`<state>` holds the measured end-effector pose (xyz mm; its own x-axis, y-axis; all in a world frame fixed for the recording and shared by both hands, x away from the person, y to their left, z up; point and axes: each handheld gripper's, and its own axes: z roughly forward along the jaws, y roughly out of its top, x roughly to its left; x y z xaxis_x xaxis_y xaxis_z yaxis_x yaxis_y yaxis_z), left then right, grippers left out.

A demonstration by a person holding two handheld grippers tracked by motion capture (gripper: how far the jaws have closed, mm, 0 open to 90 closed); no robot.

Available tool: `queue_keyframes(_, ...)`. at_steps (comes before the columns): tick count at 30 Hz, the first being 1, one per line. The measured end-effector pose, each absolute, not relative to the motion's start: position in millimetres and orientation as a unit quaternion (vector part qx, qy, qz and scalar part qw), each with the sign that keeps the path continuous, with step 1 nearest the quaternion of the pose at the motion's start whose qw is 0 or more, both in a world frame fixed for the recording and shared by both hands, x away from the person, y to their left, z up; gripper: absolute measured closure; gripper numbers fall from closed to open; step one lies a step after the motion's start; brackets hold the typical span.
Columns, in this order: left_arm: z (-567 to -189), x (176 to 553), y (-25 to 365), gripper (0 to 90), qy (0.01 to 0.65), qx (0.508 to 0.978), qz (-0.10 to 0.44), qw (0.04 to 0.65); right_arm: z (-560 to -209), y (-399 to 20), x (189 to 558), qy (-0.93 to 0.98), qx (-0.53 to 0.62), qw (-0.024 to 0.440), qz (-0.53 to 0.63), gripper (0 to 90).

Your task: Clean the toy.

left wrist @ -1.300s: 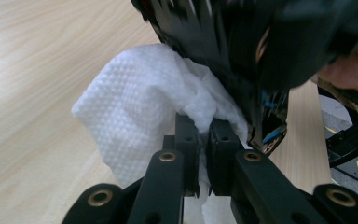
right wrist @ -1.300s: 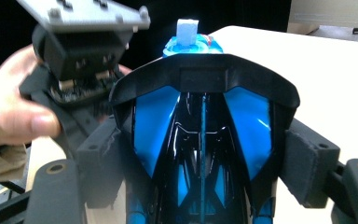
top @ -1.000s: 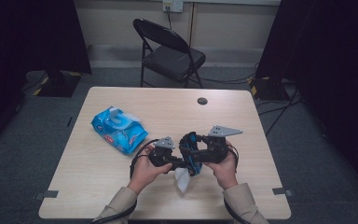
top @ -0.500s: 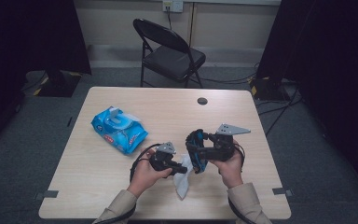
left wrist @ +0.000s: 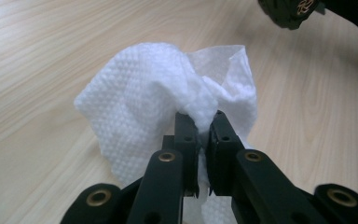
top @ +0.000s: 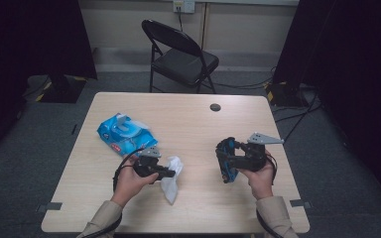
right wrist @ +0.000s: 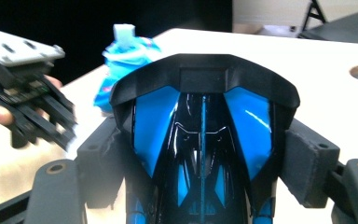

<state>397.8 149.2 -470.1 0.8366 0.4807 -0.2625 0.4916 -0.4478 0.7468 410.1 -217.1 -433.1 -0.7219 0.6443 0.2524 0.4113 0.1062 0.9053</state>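
Left tool [left wrist: 204,122] pinches wipe [left wrist: 144,93]; right tool [right wrist: 205,154] grips toy car [right wrist: 204,135], apparently.

No text, brand or number can be read. Red and white print is seen on the blue wipes pack [top: 125,133] at the table's left, too small to be made out; a gold emblem on a black part at the far right stays illegible.

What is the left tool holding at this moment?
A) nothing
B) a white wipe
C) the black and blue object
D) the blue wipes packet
B: in the left gripper view the left tool has its jaws pinched on a crumpled white wipe, above the table.
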Motion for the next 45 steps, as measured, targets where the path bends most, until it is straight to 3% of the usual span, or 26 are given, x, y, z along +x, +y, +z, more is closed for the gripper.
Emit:
queue_keyframes(13,-477.0,398.0,182.6,84.5,0.315,0.845,0.012,0.432,-444.1,-260.7,413.8,0.725,0.414,0.135,0.533,25.6)
queue_keyframes(45,-491.0,402.8,182.1,83.0,0.318,0.853,0.019,0.414,-477.3,-242.3,440.3,0.759,0.436,0.159,0.456,25.3)
